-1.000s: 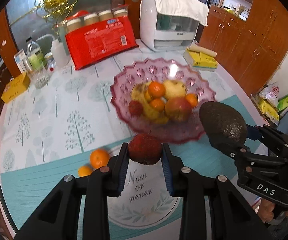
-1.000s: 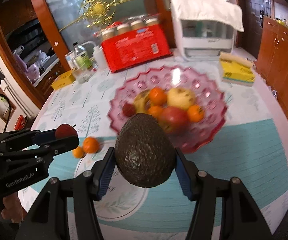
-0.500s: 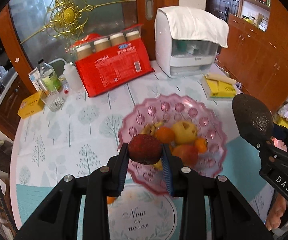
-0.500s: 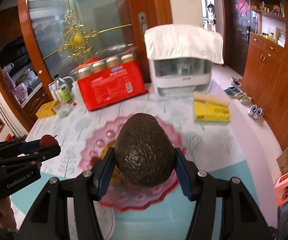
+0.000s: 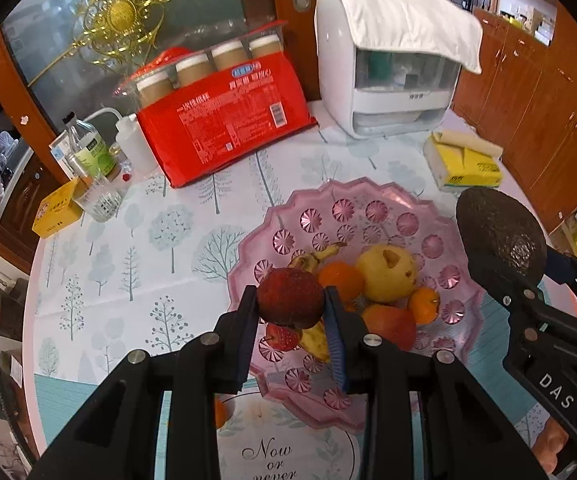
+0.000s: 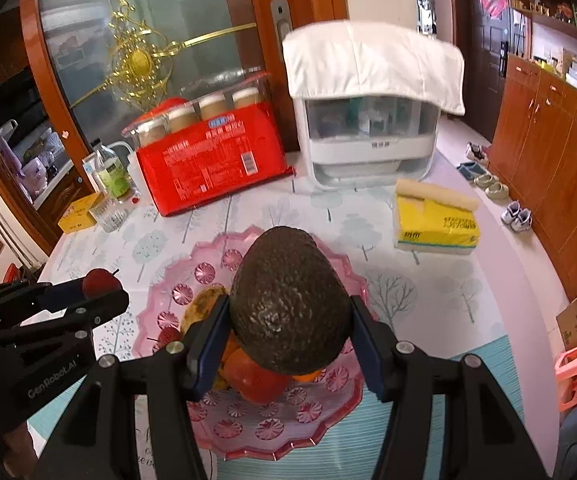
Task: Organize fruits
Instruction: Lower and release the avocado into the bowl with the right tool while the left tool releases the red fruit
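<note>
My left gripper (image 5: 290, 304) is shut on a small dark red fruit (image 5: 290, 297) and hangs over the near left part of the pink glass fruit dish (image 5: 352, 208). The dish holds a yellow pear (image 5: 388, 272), oranges (image 5: 338, 278), a banana, a red apple (image 5: 392, 326) and a small red fruit (image 5: 282, 336). My right gripper (image 6: 288, 312) is shut on a dark avocado (image 6: 288, 300) above the same dish (image 6: 208, 272). In the left wrist view the avocado (image 5: 500, 236) shows at the right. In the right wrist view the left gripper (image 6: 100, 286) shows at the left.
At the back of the round table stand a red pack of paper cups (image 5: 224, 128), a white appliance with a cloth on it (image 5: 388, 72), a yellow tissue pack (image 5: 464, 164), a bottle and glass (image 5: 92, 160) and a yellow box (image 5: 58, 208). An orange (image 5: 219, 412) lies behind my left fingers.
Both grippers have moved forward over the table with their fruits. The dish, earlier ahead of them, now lies right beneath them, and the oranges on the mat have dropped behind my left fingers.
</note>
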`<state>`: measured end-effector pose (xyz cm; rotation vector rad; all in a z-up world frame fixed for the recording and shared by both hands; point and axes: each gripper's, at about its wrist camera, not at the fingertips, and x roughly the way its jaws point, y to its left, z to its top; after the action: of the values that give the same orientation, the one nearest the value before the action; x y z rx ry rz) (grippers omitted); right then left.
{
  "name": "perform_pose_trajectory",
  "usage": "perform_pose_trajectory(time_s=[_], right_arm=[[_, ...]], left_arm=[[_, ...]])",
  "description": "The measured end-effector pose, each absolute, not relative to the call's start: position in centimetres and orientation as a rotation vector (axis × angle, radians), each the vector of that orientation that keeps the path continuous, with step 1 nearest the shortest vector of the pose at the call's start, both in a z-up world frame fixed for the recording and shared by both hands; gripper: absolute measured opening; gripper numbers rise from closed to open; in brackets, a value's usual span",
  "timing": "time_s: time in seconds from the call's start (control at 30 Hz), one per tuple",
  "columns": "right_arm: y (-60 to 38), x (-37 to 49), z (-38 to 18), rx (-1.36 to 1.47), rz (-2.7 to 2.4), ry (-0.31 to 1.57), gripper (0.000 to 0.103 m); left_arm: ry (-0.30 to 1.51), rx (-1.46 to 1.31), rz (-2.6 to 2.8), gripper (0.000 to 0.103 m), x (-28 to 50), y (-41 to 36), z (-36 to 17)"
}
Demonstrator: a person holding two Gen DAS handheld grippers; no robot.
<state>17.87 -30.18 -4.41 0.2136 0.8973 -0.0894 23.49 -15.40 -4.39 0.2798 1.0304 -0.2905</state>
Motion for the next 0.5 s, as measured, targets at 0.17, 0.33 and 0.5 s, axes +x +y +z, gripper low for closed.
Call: perform_pose_trajectory(time_s=[0.17,0.33,0.5], right_arm=[[-30.4,18.7,-6.5,0.235,-0.099,0.939,0.058],[-30.4,19.4,-8.1,0.24,-0.102,0.968,0.058],[-30.5,20.1,-9.1,0.24,-0.104,0.987,0.058]], left_arm=[[1.052,0.301,-0.291,0.03,24.6,-16.0,-6.6],[1.071,0.321,-0.291,0.03,25.5,-16.4,-8.3],[1.089,0.332,-0.294,0.03,26.3,-16.8,-9.8]])
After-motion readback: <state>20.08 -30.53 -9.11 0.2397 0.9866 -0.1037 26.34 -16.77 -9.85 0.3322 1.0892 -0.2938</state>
